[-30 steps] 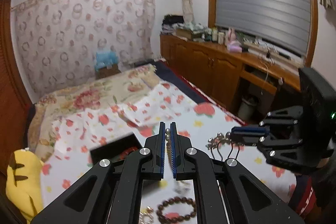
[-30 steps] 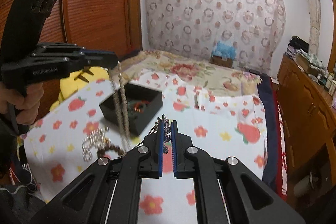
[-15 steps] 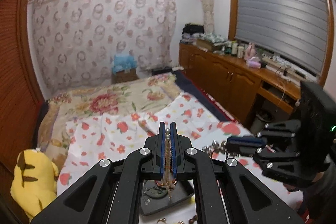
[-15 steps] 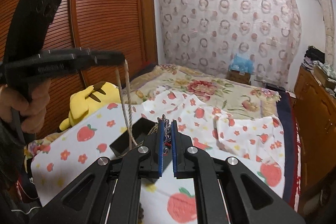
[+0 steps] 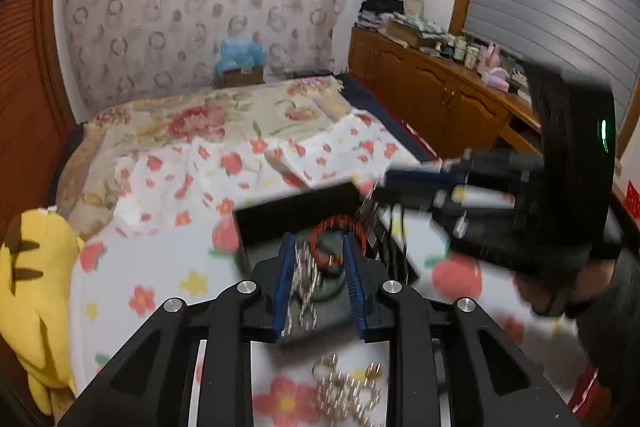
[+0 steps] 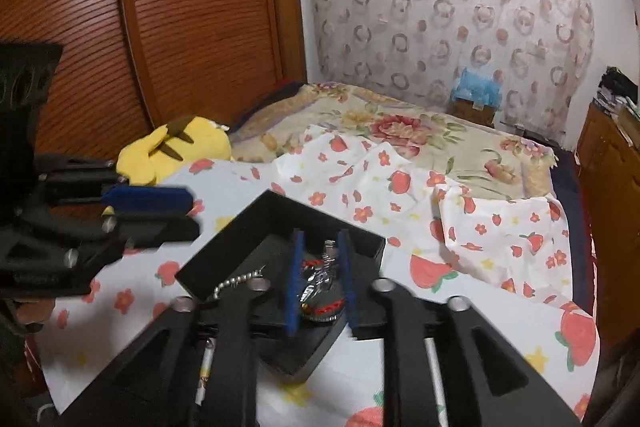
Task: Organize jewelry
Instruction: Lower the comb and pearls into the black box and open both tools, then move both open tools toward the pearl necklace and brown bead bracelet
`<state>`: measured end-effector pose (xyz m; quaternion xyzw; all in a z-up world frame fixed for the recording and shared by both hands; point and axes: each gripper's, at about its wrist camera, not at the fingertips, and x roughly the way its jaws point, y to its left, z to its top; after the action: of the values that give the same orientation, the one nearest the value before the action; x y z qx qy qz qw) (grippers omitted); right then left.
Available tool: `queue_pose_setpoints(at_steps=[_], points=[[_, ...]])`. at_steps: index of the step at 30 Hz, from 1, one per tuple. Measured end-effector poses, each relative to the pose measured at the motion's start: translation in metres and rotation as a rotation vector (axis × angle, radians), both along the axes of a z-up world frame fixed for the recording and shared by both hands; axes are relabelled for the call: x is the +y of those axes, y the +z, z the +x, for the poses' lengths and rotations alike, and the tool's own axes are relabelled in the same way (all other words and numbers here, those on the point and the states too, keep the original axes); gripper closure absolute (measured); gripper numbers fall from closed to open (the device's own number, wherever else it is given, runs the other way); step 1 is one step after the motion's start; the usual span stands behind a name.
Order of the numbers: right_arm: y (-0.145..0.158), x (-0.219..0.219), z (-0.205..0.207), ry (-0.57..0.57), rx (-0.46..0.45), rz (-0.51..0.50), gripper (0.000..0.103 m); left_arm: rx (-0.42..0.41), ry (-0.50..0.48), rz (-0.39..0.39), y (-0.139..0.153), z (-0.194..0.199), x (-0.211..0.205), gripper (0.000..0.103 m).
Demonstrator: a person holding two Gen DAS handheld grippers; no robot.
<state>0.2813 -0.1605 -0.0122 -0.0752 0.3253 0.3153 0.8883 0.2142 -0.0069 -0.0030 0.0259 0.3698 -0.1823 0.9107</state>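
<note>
While my left gripper [image 5: 318,281] opens above the box [image 5: 296,205], a silver chain [image 5: 304,279] hangs between its jaws, loose of the pads; more jewelry [image 5: 348,391] lies at six o'clock on the sheet [image 5: 132,267].

Through the right view, my right gripper [image 6: 320,281] is opening too, with a silver piece [image 6: 326,273] between the jaws, dropping into the box. I should hold both low and steady until everything falls clear inside.

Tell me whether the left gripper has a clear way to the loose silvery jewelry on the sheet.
Probably yes: the silvery jewelry lies uncovered just below the opening left gripper, outside the black box.
</note>
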Motion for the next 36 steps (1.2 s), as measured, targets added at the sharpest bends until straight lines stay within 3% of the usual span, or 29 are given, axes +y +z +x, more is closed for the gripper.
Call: queue_pose_setpoints(at_steps=[6, 11, 17, 22, 26, 36], points=[[0.003, -0.018, -0.032, 0.045, -0.026, 0.007, 0.077, 0.083, 0.012, -0.016, -0.043, -0.028, 0.019, 0.079], [0.010, 0.005, -0.019, 0.064, -0.034, -0.004, 0.080, 0.125, 0.025, -0.039, -0.068, -0.035, 0.024, 0.079], [0.003, 0.031, 0.008, 0.061, -0.004, -0.048, 0.080, 0.131, 0.034, -0.050, -0.070, -0.039, 0.029, 0.079], [0.006, 0.028, -0.007, 0.056, -0.029, -0.058, 0.075, 0.142, 0.030, -0.046, -0.071, -0.038, 0.028, 0.079], [0.000, 0.015, -0.025, 0.063, 0.003, -0.062, 0.074, 0.154, 0.018, -0.036, -0.077, -0.041, 0.027, 0.079], [-0.050, -0.017, -0.078, 0.070, 0.111, -0.128, 0.074, 0.193, -0.008, -0.026, -0.090, -0.054, 0.025, 0.078]])
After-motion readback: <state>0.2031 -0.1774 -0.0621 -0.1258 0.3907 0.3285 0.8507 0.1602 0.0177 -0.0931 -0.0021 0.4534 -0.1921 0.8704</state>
